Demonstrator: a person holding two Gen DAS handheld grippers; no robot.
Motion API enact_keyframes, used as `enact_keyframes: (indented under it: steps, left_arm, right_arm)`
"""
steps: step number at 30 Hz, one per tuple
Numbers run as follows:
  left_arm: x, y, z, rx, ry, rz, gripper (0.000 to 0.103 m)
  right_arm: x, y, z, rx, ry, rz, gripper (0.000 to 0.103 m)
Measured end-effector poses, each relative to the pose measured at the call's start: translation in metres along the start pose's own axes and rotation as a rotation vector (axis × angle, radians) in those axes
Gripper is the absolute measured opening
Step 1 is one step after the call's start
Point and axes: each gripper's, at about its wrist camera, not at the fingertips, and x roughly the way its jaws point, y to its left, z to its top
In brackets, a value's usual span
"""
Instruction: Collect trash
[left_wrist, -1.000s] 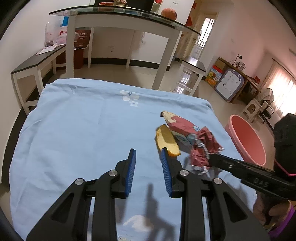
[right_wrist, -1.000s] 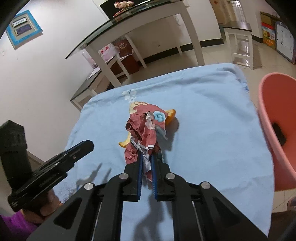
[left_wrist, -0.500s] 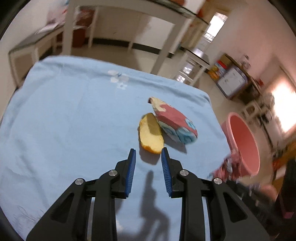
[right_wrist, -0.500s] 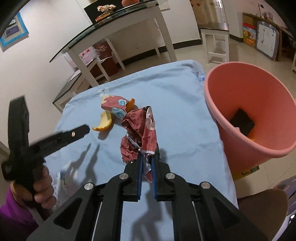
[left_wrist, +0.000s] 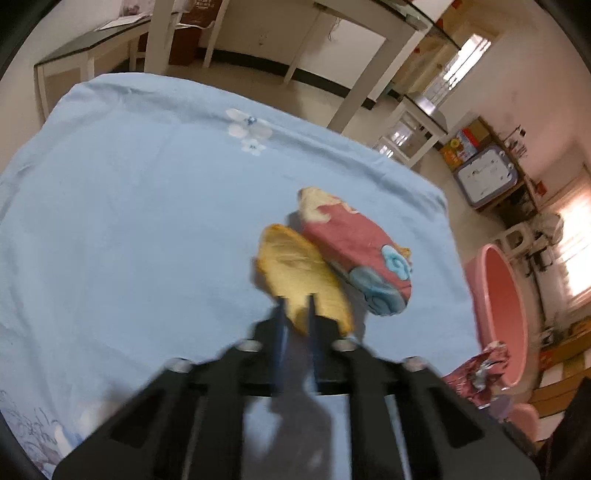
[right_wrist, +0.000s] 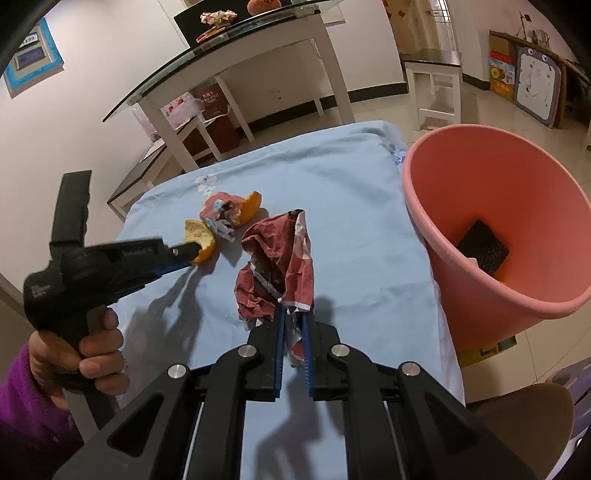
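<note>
Right tool (right_wrist: 293, 325), low centre of its own view, is clamped on the crumpled red wrapper (right_wrist: 277, 266); carry it right, over the pink bin (right_wrist: 491, 221) rim, before letting go. Left tool (left_wrist: 295, 314) has closed on the near end of the orange peel (left_wrist: 301, 273), mid-frame on the blue-sheeted worktop (left_wrist: 129, 221), so lift straight up to clear the red-and-blue packet (left_wrist: 354, 251) touching it. Only the right view shows inside the bin: a black item (right_wrist: 482, 247) at the bottom.
</note>
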Motion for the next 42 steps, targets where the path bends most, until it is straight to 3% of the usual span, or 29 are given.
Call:
enact_keyframes:
  steps: [8, 15, 17, 19, 23, 25, 30, 31, 32, 33, 35, 37, 42]
  left_arm:
    - [-0.034, 0.011, -0.001, 0.061, -0.113, 0.055, 0.000]
    - [-0.057, 0.007, -0.003, 0.152, -0.166, 0.028, 0.001]
    - [-0.057, 0.001, -0.002, 0.170, -0.159, 0.017, 0.024]
    - [-0.054, -0.010, -0.001, 0.168, -0.154, -0.022, 0.031]
    - [-0.042, -0.042, -0.003, 0.267, -0.169, -0.017, 0.031]
    - [-0.028, -0.054, -0.004, 0.327, -0.183, 0.056, 0.031]
    - [-0.003, -0.048, 0.001, 0.306, -0.162, 0.123, 0.030]
    - [-0.001, -0.044, 0.001, 0.293, -0.160, 0.124, 0.014]
    - [-0.001, -0.038, 0.003, 0.281, -0.156, 0.119, 0.006]
    - [-0.003, -0.033, 0.003, 0.268, -0.159, 0.111, 0.006]
    - [-0.010, -0.027, 0.005, 0.257, -0.176, 0.095, 0.004]
    - [-0.021, -0.022, 0.004, 0.248, -0.205, 0.068, 0.003]
    - [-0.048, -0.010, 0.003, 0.220, -0.265, 0.015, 0.003]
  right_arm:
    - [-0.002, 0.002, 0.000, 0.010, -0.007, 0.020, 0.008]
    - [-0.009, 0.006, -0.002, 0.007, -0.016, 0.022, 0.008]
    - [-0.009, 0.006, -0.002, 0.006, -0.016, 0.022, 0.008]
    - [-0.010, 0.007, -0.003, 0.004, -0.017, 0.023, 0.008]
    - [-0.010, 0.006, -0.002, 0.004, -0.020, 0.019, 0.008]
    - [-0.009, 0.005, -0.002, 0.007, -0.013, 0.016, 0.008]
    - [-0.005, 0.003, -0.002, 0.007, -0.005, 0.011, 0.008]
    - [-0.005, 0.003, -0.001, 0.007, -0.003, 0.010, 0.009]
    - [-0.005, 0.002, -0.001, 0.009, -0.002, 0.010, 0.010]
    - [-0.004, 0.002, -0.001, 0.012, 0.001, 0.010, 0.013]
    - [-0.002, 0.001, -0.001, 0.023, 0.010, 0.015, 0.035]
    - [-0.003, 0.000, -0.001, 0.054, 0.006, 0.044, 0.049]
    - [-0.008, 0.008, 0.002, 0.047, -0.014, 0.057, 0.058]
